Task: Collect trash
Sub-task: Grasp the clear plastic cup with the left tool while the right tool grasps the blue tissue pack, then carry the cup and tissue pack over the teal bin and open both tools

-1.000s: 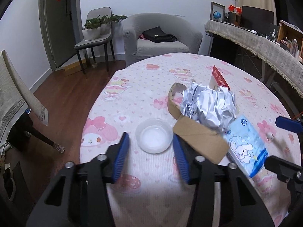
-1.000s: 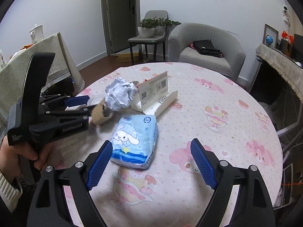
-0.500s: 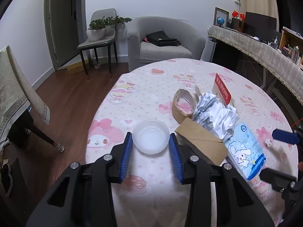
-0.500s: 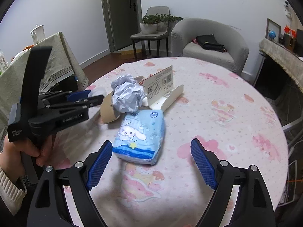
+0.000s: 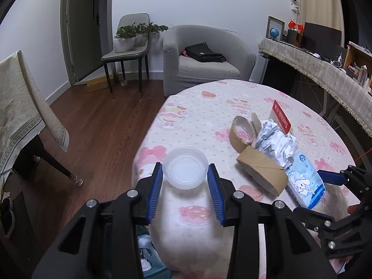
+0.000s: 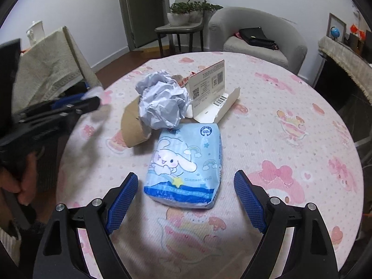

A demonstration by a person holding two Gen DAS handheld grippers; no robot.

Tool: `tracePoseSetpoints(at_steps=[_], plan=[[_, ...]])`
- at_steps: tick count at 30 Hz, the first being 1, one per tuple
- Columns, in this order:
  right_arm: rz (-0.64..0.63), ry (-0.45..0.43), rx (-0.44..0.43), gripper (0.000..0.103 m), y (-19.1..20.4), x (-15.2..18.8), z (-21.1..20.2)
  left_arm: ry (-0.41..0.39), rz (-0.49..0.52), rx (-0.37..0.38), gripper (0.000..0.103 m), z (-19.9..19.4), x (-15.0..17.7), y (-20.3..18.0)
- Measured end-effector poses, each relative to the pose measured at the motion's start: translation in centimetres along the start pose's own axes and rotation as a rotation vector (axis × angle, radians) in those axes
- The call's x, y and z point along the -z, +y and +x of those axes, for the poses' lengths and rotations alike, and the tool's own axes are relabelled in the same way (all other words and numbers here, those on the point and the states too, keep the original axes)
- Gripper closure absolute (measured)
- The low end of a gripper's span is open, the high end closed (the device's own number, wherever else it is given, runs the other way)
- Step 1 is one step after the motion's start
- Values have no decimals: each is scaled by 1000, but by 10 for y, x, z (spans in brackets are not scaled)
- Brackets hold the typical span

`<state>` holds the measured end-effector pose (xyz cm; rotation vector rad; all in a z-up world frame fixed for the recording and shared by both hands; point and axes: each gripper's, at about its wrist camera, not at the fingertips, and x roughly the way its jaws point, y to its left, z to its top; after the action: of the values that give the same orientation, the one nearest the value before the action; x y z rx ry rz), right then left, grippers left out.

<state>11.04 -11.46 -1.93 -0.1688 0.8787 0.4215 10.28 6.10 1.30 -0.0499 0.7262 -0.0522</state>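
Lifted clear of the tablecloth point(image 5: 197, 107) since half a second ago: clear plastic cup point(image 5: 185, 171), now clamped between the blue pads of the left gripper point(image 5: 185, 179) and raised near the table's edge, where earlier it sat on the cloth between wider-set pads. Ahead and to the right of that gripper: brown cardboard tube point(image 5: 261, 171), a second cardboard ring point(image 5: 241, 131) beyond it, crumpled silver paper point(image 5: 276, 141) partly covering both. Further right, blue tissue pack point(image 5: 304, 181), its far end cut off behind the right gripper's dark frame. Red card box point(image 5: 281, 119) mostly hidden behind the paper.

Right gripper point(image 6: 186, 197) spread wide, holding nothing, just short of the tissue pack point(image 6: 186, 162), which lies straight ahead between the line of its pads. Beyond the pack: crumpled paper point(image 6: 162, 103), cardboard tube point(image 6: 133, 125) half buried under it, opened white box point(image 6: 214, 95). Off to the left, left gripper point(image 6: 93, 97) blurred, cup there barely discernible. Below the left gripper, something bluish under the table edge, too obscured to identify.
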Motion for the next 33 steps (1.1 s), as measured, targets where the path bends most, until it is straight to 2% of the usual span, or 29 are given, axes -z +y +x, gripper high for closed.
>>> tracePoseSetpoints(at_steps=[4, 6, 8, 10, 11, 16, 18, 23, 26, 33], plan=[[6, -2, 31, 17, 1, -3, 4, -8, -17, -1, 61, -7, 0, 11], [12, -4, 37, 21, 1, -5, 6, -12, -22, -3, 61, -11, 0, 15], [12, -7, 43, 41, 1, -8, 5, -13, -26, -5, 61, -14, 1, 21], [10, -5, 58, 50, 0, -10, 4, -17, -29, -6, 61, -18, 2, 27], [9, -3, 70, 52, 0, -12, 4, -20, -32, -6, 61, -20, 2, 29], [3, -39, 200, 53, -4, -18, 0, -23, -40, -18, 61, -27, 5, 43], [24, -69, 224, 53, -11, -21, -5, -21, -41, -25, 61, -29, 6, 48], [89, -185, 233, 53, -19, -31, -27, -17, -45, -45, 61, -33, 9, 62], [99, -236, 206, 52, -14, -38, -36, -9, -47, -57, 61, -34, 12, 72], [59, -280, 131, 52, 19, -53, -39, 20, -46, -90, 61, -35, 26, 93]])
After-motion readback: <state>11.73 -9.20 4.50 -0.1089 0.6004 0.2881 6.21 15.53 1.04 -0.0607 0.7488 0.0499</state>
